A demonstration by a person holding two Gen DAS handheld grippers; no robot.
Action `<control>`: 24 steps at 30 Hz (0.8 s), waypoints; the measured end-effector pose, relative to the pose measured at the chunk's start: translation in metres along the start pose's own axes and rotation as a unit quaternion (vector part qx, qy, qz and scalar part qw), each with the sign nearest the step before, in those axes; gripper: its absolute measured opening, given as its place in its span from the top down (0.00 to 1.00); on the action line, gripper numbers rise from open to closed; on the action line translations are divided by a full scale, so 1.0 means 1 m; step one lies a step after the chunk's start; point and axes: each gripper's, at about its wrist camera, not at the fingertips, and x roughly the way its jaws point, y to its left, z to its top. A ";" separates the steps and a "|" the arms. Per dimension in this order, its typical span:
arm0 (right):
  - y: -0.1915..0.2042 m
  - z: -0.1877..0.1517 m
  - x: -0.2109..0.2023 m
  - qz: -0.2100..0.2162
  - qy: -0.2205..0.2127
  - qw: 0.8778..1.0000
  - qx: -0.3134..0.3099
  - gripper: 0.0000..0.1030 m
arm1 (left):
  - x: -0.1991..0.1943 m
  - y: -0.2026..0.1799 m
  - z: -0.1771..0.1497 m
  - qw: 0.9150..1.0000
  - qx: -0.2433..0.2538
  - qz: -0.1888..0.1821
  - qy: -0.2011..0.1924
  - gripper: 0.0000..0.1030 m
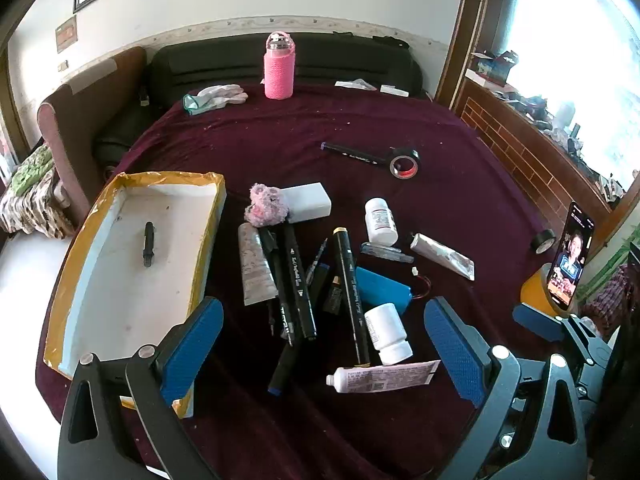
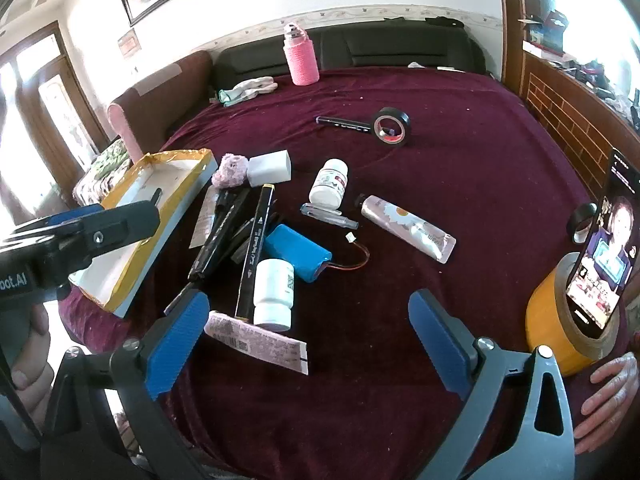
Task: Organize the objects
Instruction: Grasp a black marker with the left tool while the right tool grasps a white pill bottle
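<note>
A white tray with yellow-taped rim sits at the left on the maroon cloth; one black pen lies in it. Right of it is a heap: black markers, a grey tube, a blue battery pack, two white pill bottles, a pink tube, a pink fuzzy toy and a white block. My left gripper is open and empty above the heap's near edge. My right gripper is open and empty over the pink tube; the tray shows in its view too.
A pink bottle and gloves stand at the far edge. A black tape roll and a marker lie mid-table. A silver tube lies right. A phone leans in a yellow tape roll at right.
</note>
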 end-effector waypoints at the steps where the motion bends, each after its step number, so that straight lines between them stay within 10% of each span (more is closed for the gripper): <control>1: 0.001 0.000 0.000 0.000 0.000 1.000 -0.001 0.03 | 0.001 0.001 0.000 1.000 -0.002 -0.001 -0.001 0.04; 24: -0.003 0.000 0.020 0.013 0.028 1.000 0.004 0.12 | 0.043 -0.003 -0.002 0.999 -0.004 0.004 0.041 0.05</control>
